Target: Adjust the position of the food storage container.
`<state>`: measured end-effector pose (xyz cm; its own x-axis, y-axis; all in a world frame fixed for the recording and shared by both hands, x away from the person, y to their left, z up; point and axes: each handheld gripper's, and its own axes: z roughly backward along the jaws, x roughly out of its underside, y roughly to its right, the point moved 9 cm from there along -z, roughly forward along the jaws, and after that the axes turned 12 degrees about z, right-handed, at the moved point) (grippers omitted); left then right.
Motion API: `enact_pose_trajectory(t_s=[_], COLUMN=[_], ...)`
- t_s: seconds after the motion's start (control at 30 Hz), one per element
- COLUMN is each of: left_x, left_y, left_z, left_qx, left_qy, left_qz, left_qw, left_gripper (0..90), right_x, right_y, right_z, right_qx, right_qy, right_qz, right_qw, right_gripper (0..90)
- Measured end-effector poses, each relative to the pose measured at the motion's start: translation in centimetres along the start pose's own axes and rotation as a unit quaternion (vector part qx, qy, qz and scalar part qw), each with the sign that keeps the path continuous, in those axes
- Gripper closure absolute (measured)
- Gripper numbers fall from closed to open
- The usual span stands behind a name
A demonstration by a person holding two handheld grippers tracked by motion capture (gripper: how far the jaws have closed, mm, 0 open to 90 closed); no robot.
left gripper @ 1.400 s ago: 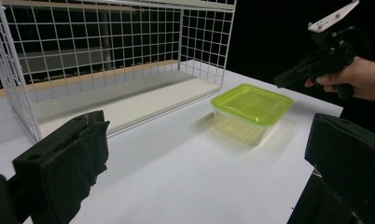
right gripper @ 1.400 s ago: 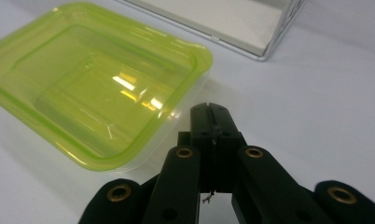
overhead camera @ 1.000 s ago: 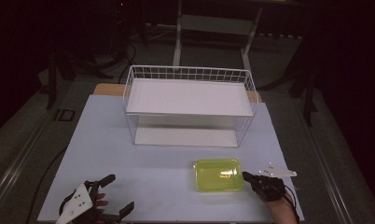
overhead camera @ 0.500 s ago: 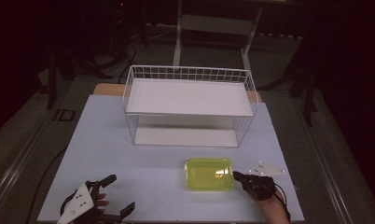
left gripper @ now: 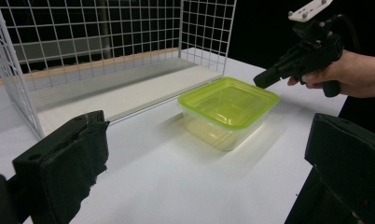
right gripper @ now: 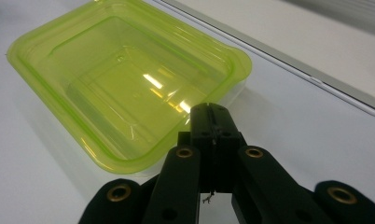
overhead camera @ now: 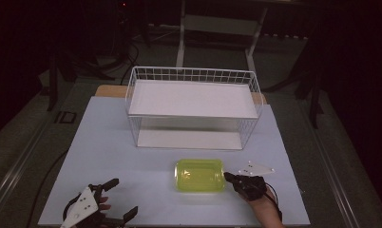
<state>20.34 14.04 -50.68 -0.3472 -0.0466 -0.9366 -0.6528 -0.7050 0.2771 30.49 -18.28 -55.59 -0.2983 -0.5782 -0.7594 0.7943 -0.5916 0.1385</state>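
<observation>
My left gripper (overhead camera: 114,199) is cut off by the high view's bottom edge; the yellow-green container's (right gripper: 125,84) far corner runs off the right gripper view.

The lime-green translucent plastic box (right gripper: 129,88) is glossy and smooth, catching bright highlights on its lid. The white wire-grid metal rack (overhead camera: 194,107) holds matt white shelf boards, and the pale worktop (overhead camera: 132,166) beneath looks smooth with a faint sheen. The right tongs (right gripper: 212,122) are matt black plastic with brass-coloured rivets.

Right claw (overhead camera: 228,176) pressed closed, held low and level; left claw (overhead camera: 123,199) spread wide.
</observation>
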Motion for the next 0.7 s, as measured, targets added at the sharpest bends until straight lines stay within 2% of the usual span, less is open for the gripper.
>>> enact_pose_trajectory(t_s=[0.5,0.53,0.63,0.67,0.7], left_x=[-0.1,-0.1,0.0,0.0,0.0], left_y=[0.0,0.0,0.0,0.0,0.0], left_z=[0.2,0.2,0.2,0.2,0.2], left_qx=[0.003,0.004,0.005,0.006,0.006], left_qy=[0.002,0.002,0.001,-0.001,-0.001], left_qz=[0.004,0.004,0.006,0.006,0.006], left_qw=[1.0000,1.0000,1.0000,1.0000,1.0000], left_gripper=[0.1,0.1,0.1,0.1,0.1], right_x=[-1.8,-1.8,-2.0,-2.3,-2.3], right_y=[-1.2,-1.1,-1.0,-0.8,-0.8], right_z=[-1.9,-1.8,-1.5,-1.0,-1.0], right_qx=[-0.011,-0.005,-0.002,0.002,0.002], right_qy=[0.005,0.006,0.015,0.024,0.024], right_qz=[0.016,0.022,0.020,0.022,0.022], right_qw=[0.9998,0.9997,0.9997,0.9995,0.9995], right_gripper=[89.9,88.0,84.3,75.5,75.5])
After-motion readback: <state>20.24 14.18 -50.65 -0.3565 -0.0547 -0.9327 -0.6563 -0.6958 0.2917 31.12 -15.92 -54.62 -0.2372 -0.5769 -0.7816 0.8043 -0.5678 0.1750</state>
